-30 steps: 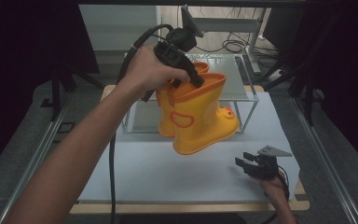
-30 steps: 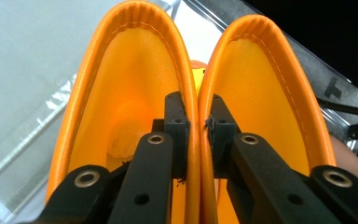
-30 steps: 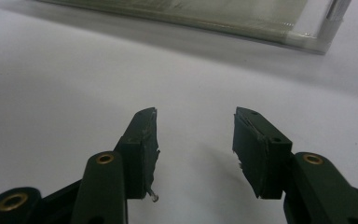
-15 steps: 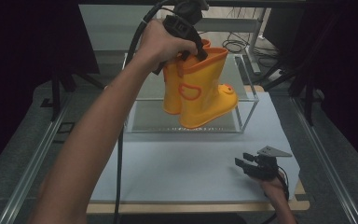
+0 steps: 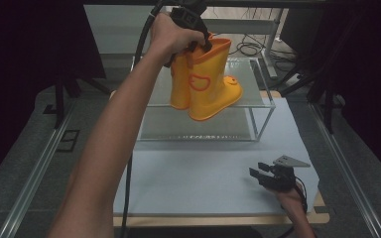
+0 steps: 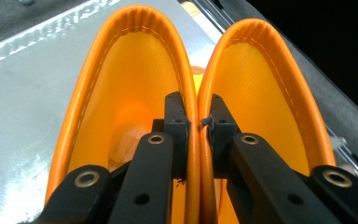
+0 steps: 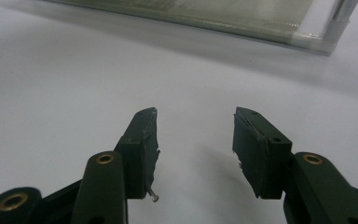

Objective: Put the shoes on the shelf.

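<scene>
fingers [image 6: 175, 122] of left gripper [image 6: 198, 125]: pinching both inner rims of the two yellow boots [image 5: 203, 82] together | boots: up in the air, over the clear glass shelf [image 5: 258, 84], toes pointing right | right gripper [image 5: 264, 173]: low on the white table [image 5: 188, 178], fingers spread apart, holding nothing

My left gripper [image 6: 198, 126]: black jaws, brass-ringed rivets, thick black cable trailing behind. My right gripper [image 7: 196, 140]: matching jaws, grey three-cornered plate on top.
</scene>
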The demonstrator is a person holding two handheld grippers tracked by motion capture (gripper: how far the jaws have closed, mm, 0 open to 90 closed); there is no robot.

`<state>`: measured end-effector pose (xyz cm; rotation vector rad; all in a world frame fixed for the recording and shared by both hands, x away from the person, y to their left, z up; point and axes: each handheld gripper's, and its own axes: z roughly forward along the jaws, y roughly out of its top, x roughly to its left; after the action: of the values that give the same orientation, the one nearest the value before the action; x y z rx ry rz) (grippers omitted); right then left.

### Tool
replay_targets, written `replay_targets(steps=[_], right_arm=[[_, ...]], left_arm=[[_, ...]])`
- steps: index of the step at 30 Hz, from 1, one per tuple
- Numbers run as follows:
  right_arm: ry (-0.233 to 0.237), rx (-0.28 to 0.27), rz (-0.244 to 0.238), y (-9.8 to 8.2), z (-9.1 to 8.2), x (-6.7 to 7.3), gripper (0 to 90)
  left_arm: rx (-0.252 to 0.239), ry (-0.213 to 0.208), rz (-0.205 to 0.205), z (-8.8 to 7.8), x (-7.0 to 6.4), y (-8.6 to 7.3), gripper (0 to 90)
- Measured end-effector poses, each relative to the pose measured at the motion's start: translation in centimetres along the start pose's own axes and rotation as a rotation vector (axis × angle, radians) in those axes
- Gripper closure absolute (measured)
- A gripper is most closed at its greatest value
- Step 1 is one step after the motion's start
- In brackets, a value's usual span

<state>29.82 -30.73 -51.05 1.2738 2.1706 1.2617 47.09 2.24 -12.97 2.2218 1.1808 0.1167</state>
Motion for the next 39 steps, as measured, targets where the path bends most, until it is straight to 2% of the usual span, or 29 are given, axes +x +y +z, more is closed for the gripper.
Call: replay_targets(steps=[11,20,27,30,33,34,36,38,39], right_arm=[[-0.009,-0.002,0.01,-0.1,-0.3,-0.1,50.0],[-0.014,0.009,0.01,-0.3,-0.1,-0.2,50.1],[-0.013,0.02,0.002,-0.5,0.1,-0.1,50.0],[-0.012,0.022,0.004,-0.5,0.2,0.0,50.0],[-0.012,0.025,0.005,-0.5,0.2,0.0,50.0],[-0.012,0.025,0.005,-0.5,0.2,0.0,50.0],[-0.011,0.024,-0.002,-0.5,0.2,0.1,49.9],[-0.01,0.025,-0.001,-0.5,0.2,0.2,49.9],[-0.01,0.023,-0.002,-0.5,0.2,0.2,49.9]], left_arm=[[-0.058,0.074,-0.105,2.2,3.6,1.5,82.4],[-0.083,0.103,-0.142,3.9,5.7,2.2,82.4],[-0.085,0.12,-0.177,4.8,7.0,1.5,81.8],[-0.107,0.109,-0.188,4.4,7.1,1.4,76.4],[-0.137,0.104,-0.18,3.7,6.8,1.3,68.8],[-0.159,0.101,-0.175,3.3,6.7,1.3,66.4],[-0.173,0.079,-0.162,2.5,6.4,1.3,60.3],[-0.173,0.099,-0.134,1.8,5.9,1.1,60.0],[-0.176,0.087,-0.126,1.5,5.8,0.9,59.9]])
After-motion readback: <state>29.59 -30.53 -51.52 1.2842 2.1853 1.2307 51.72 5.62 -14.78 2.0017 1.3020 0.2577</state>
